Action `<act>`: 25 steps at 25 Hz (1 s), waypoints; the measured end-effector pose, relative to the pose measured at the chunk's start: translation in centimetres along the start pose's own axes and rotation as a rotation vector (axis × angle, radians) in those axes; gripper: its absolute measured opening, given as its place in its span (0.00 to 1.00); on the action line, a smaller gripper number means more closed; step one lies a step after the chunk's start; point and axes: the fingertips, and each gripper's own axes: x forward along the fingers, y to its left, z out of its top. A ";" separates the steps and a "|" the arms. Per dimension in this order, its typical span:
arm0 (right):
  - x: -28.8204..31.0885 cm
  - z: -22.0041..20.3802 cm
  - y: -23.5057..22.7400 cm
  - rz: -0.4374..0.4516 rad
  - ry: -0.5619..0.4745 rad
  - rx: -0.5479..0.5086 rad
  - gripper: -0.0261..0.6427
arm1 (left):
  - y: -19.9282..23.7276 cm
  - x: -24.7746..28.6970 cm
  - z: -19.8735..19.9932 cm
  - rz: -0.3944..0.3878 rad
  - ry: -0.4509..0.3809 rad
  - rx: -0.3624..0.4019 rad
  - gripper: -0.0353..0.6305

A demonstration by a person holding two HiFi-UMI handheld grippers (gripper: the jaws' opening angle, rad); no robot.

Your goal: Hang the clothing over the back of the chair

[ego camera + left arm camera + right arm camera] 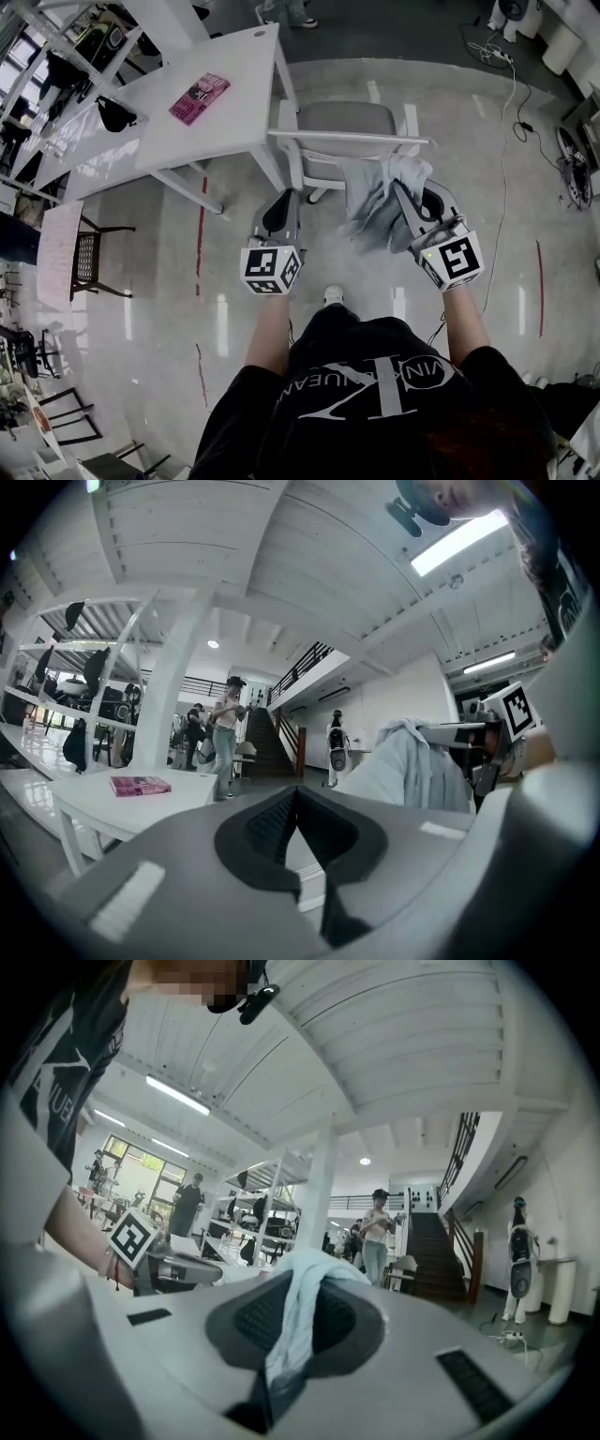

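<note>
Near the chair point(342, 122), our right gripper point(417, 195) pinches the pale grey garment point(370, 211), crumpled, drooping lengthwise downward; our left gripper point(281, 202) is closed, empty.

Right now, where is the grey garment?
In the head view, right of centre: the grey garment hangs bunched from the right tool, just this side of the white chair.

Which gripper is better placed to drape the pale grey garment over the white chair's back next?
Right, probably. The right gripper has the crumpled pale grey garment pinched between its jaws, close by the white chair's top rail. The left gripper holds nothing and is clear of the garment.
</note>
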 end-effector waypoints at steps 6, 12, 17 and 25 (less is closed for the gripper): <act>4.5 2.3 -3.0 -0.044 -0.021 -0.031 0.10 | 2.4 4.2 1.8 -0.054 -0.013 0.007 0.07; 9.3 3.0 -5.2 -0.088 -0.019 -0.061 0.10 | 5.3 7.8 2.6 -0.080 -0.020 0.009 0.07; 13.5 3.9 -7.6 -0.107 0.015 -0.072 0.10 | 7.1 10.0 3.2 -0.091 -0.032 -0.024 0.07; 18.1 7.4 -12.1 -0.119 -0.029 -0.163 0.10 | 7.2 12.8 3.2 -0.118 -0.030 -0.038 0.07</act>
